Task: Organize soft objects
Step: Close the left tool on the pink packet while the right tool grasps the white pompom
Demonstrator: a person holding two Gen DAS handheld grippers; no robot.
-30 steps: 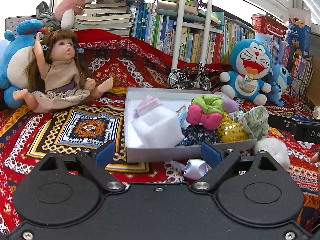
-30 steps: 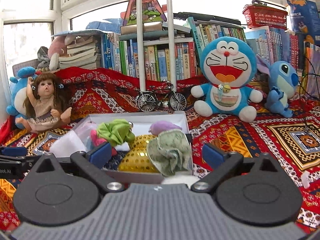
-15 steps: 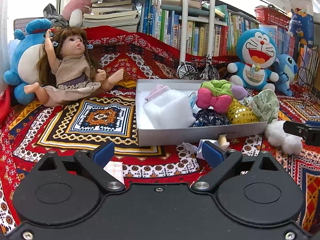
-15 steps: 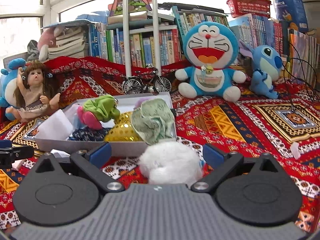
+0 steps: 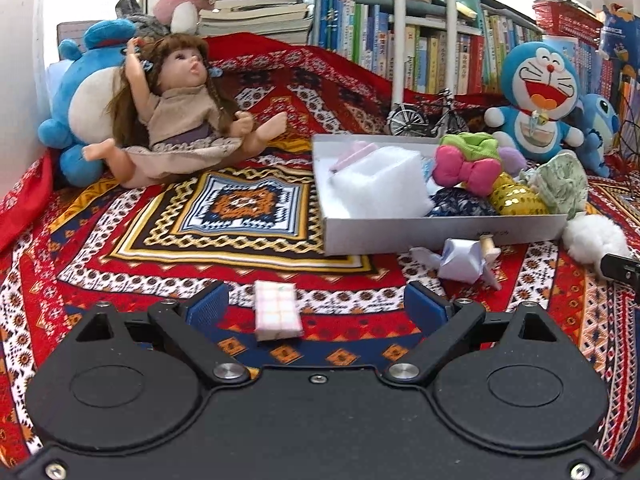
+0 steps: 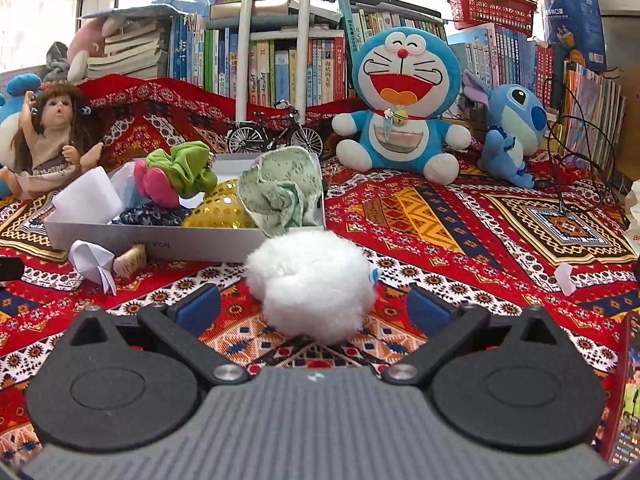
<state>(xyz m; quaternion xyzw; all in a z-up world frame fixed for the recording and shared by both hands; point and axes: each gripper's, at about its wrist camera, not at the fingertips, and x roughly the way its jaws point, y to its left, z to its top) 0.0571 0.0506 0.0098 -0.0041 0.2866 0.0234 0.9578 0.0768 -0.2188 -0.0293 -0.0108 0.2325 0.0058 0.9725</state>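
Right wrist view puts the white fluffy pompom (image 6: pixel 311 282) on the patterned red cloth (image 6: pixel 440 216), just outside the near right corner of the white box (image 6: pixel 160 240), and it sits between the spread fingers of the right gripper (image 6: pixel 312 306), which hold nothing; neither blue pad appears to touch it. The step in hand looks like picking up this pompom to add it to the box, where a green-speckled fabric piece (image 6: pixel 280 192) already droops over the corner beside a gold sequin item (image 6: pixel 218 210). To do it well, I would bring the fingers forward until the pads flank the widest part of the fluff, close gently since it will compress a lot, and lift clear of the box wall before moving over it, aiming for the emptier left part near the white foam block (image 5: pixel 380 188). In the left wrist view the left gripper (image 5: pixel 316 306) is also wide open and empty, with a small pink checked pad (image 5: pixel 277 314) lying on the cloth between its fingers, nearer the left one. A folded white paper piece (image 5: pixel 460 260) and a small wooden spool (image 5: pixel 487 242) lie just before the box front; they seem separate matters, best left undisturbed during the lift
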